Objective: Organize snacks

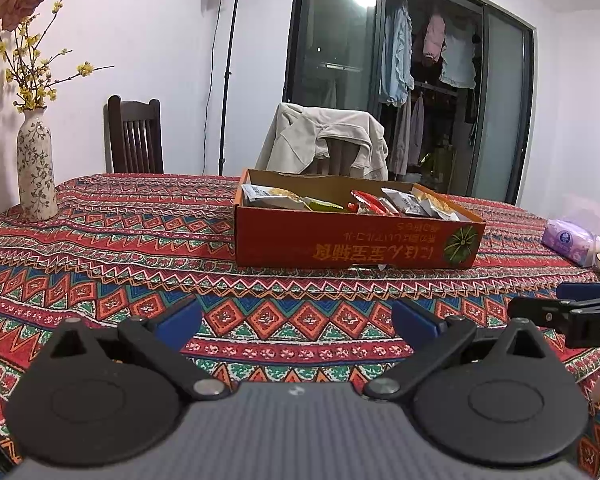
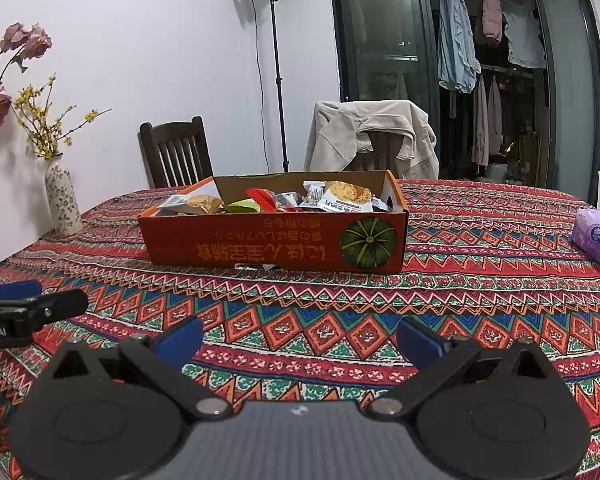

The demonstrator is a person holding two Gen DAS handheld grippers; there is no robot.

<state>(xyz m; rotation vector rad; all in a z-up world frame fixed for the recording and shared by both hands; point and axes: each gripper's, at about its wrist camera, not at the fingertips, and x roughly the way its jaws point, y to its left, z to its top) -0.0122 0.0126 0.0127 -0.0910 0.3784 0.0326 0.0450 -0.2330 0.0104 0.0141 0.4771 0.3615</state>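
An orange cardboard box (image 1: 356,242) with a pumpkin picture stands on the patterned tablecloth, ahead of both grippers; it also shows in the right wrist view (image 2: 276,246). It holds several snack packets (image 1: 380,202), also seen in the right wrist view (image 2: 300,198): white cracker packs, red and green wrappers. My left gripper (image 1: 296,320) is open and empty, low over the cloth in front of the box. My right gripper (image 2: 300,340) is open and empty, also short of the box. Each gripper shows at the edge of the other's view.
A flowered vase (image 1: 36,168) with yellow and pink flowers stands at the table's far left. A purple tissue pack (image 1: 572,240) lies at the right edge, also in the right wrist view (image 2: 598,240). Two chairs (image 2: 176,152), one draped with a jacket (image 2: 376,136), stand behind the table.
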